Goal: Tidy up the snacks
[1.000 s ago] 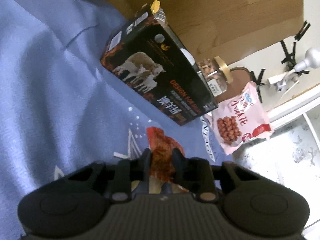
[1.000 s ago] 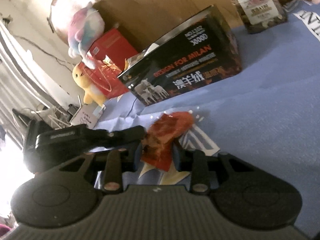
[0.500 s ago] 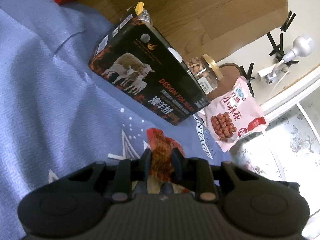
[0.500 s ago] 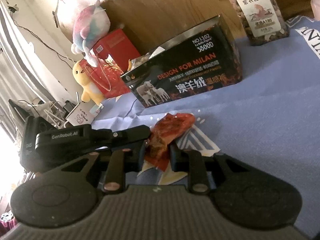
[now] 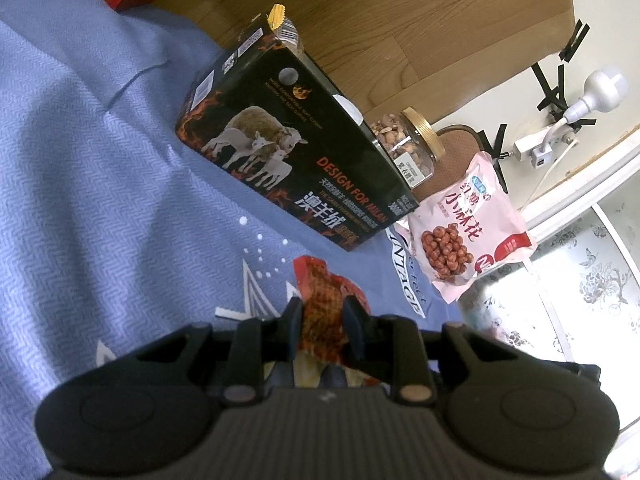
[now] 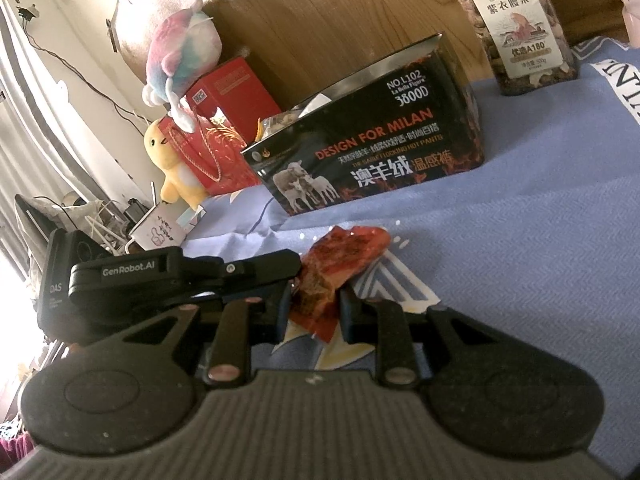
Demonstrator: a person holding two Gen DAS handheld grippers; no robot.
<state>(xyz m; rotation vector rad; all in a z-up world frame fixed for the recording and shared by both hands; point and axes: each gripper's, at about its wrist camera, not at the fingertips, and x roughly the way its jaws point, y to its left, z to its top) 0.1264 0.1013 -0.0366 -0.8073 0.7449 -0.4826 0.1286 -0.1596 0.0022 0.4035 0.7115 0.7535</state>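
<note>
A small red snack packet [image 5: 325, 292] lies on the blue cloth and is held from two sides. My left gripper [image 5: 322, 312] is shut on one end of it. My right gripper [image 6: 316, 300] is shut on the same red snack packet [image 6: 340, 256]; the left gripper's black body [image 6: 180, 276] shows beside it on the left. An open black box with sheep pictures [image 5: 296, 168] stands behind, also in the right wrist view [image 6: 368, 156], with packets inside. A nut jar with a gold lid [image 5: 404, 144] and a pink peanut bag [image 5: 468, 224] are to its right.
Blue cloth [image 5: 100, 184] covers the surface. The nut jar [image 6: 516, 28] stands at the back right in the right wrist view. A red gift bag [image 6: 216, 152], a yellow plush [image 6: 176, 168] and a pastel plush [image 6: 180, 56] stand at the back left against a wooden panel [image 6: 320, 20].
Both grippers stay shut on the red packet. The views have drawn back and shifted slightly, so the box and jar sit a little farther off.
</note>
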